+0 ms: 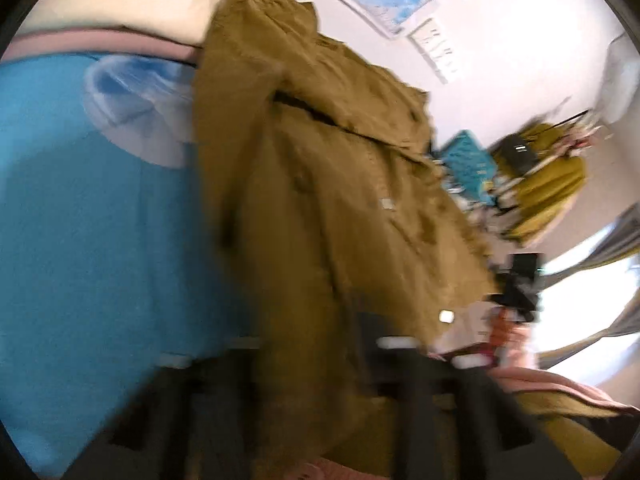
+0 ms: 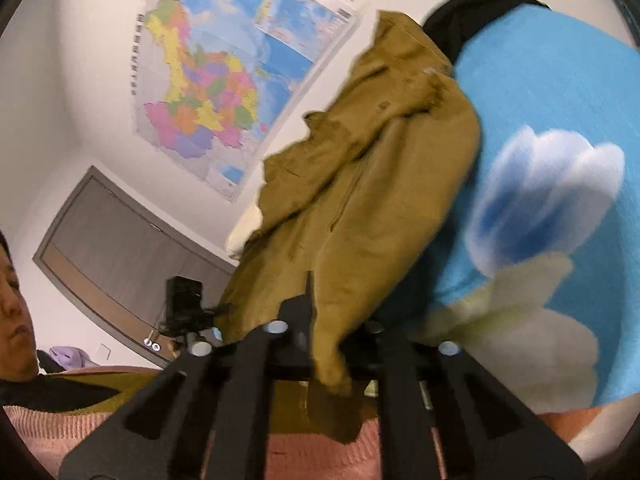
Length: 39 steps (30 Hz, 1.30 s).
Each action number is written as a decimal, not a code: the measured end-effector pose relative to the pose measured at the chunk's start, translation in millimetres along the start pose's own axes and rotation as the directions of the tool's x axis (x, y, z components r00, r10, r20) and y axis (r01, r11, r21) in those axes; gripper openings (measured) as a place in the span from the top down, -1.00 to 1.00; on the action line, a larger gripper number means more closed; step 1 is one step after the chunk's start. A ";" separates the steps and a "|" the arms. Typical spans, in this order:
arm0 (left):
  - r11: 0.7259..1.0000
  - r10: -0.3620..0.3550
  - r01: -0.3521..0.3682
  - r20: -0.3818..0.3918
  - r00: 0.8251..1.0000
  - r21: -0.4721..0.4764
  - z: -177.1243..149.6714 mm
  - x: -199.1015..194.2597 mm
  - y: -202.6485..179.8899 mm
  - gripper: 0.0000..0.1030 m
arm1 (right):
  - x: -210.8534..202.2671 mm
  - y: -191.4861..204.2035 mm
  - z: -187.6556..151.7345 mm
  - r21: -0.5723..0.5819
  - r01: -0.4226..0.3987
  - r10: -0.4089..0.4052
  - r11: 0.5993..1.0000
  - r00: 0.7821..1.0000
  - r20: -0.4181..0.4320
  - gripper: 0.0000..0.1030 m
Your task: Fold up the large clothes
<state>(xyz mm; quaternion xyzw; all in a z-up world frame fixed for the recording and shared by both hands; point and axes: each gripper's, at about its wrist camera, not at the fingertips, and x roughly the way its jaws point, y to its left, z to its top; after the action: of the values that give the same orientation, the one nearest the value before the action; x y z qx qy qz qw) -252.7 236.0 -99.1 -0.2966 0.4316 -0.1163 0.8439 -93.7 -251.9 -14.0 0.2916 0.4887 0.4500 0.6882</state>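
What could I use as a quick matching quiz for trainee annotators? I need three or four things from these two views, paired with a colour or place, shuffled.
Things:
1. garment
2. bedsheet
3. map
4. door

Descriptions:
A. hangs on the white wall
B. olive-brown, draped between the fingers of the right gripper
C. grey, closed, low on the left of the right wrist view
D. bright blue with a pale flower print

Pairs: 1-B, 2-D, 3-A, 4-C

The left gripper is blurred, with the same garment running down between its fingers.
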 end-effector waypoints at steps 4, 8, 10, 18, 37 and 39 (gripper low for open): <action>1.000 -0.001 0.003 0.088 0.996 -0.028 7.9 -26.9 -2.5 0.89 | -13.3 38.7 6.7 -0.086 -0.020 0.026 0.996 0.997 0.067 0.92; 1.000 -0.018 0.018 0.188 0.982 0.003 13.2 -70.8 -15.9 0.90 | -27.9 81.4 10.0 -0.182 -0.044 0.066 0.982 0.991 0.116 0.92; 1.000 -0.019 0.014 0.224 0.974 0.025 13.2 -88.0 -23.8 0.90 | -37.4 103.1 8.8 -0.238 -0.058 0.089 0.969 0.989 0.120 0.92; 0.998 -0.053 0.044 0.241 0.969 0.040 -0.2 -107.7 -22.0 0.89 | -48.1 105.5 -6.5 -0.232 -0.035 0.053 0.972 0.996 0.075 0.92; 0.985 0.113 -0.134 0.185 0.976 0.105 70.4 -86.5 -47.7 0.87 | -23.1 93.7 65.4 -0.200 0.024 0.004 0.980 0.990 0.139 0.91; 0.984 0.117 -0.139 0.189 0.975 0.107 81.7 -87.1 -50.2 0.87 | -17.3 94.5 78.7 -0.199 0.031 -0.002 0.980 0.990 0.144 0.90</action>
<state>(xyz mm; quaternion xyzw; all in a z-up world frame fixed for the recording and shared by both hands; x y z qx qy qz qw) -236.9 268.1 25.4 -0.2263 0.3632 -0.0596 0.9018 -53.8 -224.4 100.3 0.2483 0.3926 0.4689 0.7512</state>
